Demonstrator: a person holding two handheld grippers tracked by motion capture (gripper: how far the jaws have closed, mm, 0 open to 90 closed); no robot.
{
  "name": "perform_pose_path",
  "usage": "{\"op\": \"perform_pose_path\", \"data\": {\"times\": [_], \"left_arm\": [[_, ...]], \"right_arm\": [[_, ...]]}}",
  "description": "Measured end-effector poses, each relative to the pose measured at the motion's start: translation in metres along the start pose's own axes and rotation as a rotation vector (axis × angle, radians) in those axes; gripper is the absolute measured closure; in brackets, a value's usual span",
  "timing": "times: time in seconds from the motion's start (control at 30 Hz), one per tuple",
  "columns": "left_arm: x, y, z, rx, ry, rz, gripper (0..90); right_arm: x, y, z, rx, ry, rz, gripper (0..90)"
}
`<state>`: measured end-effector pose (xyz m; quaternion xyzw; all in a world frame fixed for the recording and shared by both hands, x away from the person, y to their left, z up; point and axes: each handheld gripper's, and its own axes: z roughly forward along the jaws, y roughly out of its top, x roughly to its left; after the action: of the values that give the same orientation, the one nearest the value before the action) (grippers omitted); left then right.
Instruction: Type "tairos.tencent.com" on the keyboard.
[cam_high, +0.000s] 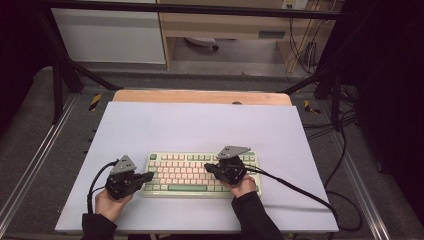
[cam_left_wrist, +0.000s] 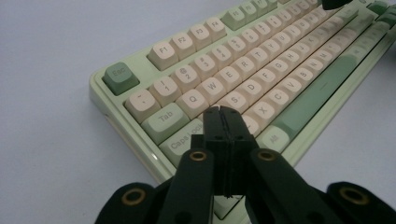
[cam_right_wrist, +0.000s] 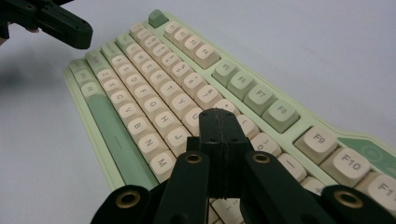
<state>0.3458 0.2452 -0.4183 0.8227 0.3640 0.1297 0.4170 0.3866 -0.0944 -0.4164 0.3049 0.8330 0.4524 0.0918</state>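
Both claws clenched, empty: left claw (cam_left_wrist: 223, 111) over keyboard (cam_high: 186, 172) near Caps Lock, right claw (cam_right_wrist: 218, 113) mid-keys, on desk (cam_high: 200, 125).

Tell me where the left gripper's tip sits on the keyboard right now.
In the left gripper view, the left gripper, jaws shut, sits over the keyboard's left end, near the A key beside Caps Lock.

Both grippers, left (cam_high: 148, 176) and right (cam_high: 208, 167), are black with brass-ringed screws, grey triangular top plates and black cables; sleeves (cam_high: 255, 215) are dark.
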Motion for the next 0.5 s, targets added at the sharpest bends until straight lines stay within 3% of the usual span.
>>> {"op": "perform_pose_path", "data": {"times": [0.5], "left_arm": [[0.001,-0.001,0.002,0.003,-0.005,-0.004,90.0]], "right_arm": [[-0.003,-0.005,0.017,0.071,-0.032,-0.009,90.0]]}}
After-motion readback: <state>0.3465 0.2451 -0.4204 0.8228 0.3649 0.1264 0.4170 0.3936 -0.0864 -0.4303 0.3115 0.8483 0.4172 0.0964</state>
